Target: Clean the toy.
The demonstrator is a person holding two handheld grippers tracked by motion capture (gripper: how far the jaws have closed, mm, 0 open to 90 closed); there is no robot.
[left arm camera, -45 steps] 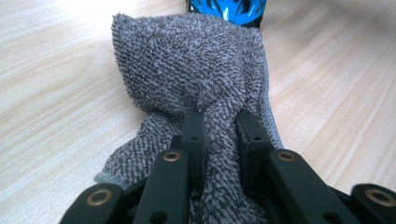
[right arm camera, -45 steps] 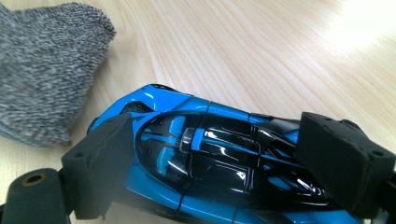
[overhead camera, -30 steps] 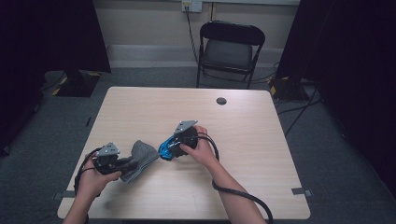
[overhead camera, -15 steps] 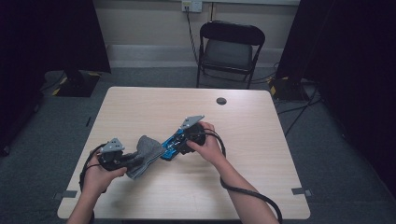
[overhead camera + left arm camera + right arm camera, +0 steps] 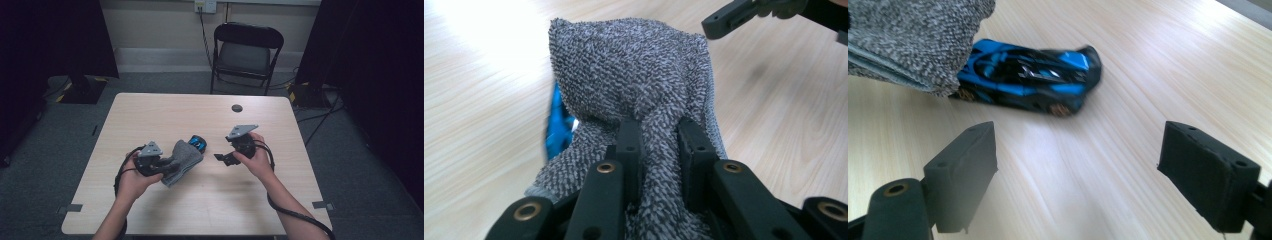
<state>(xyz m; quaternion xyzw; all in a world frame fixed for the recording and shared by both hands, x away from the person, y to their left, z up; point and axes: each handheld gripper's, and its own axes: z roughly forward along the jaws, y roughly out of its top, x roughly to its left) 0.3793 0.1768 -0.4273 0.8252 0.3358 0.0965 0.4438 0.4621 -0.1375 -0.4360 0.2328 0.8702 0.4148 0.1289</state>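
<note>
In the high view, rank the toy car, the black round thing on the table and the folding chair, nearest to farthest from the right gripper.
From the right gripper:
1. Blue toy car, just to its left, partly under the grey cloth.
2. Black round thing, farther up the table.
3. Folding chair, beyond the table's far edge.

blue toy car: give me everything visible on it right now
The blue toy car is a low, sleek model, glossy blue with black panels and bronze-looking wheels, likely painted metal or plastic. It lies on the wooden table, apparently on its wheels. One end is tucked under the grey knitted cloth, which the left gripper pinches. The right gripper hangs open short of the car, not touching it. In the high view, the car pokes out beside the cloth.
</note>
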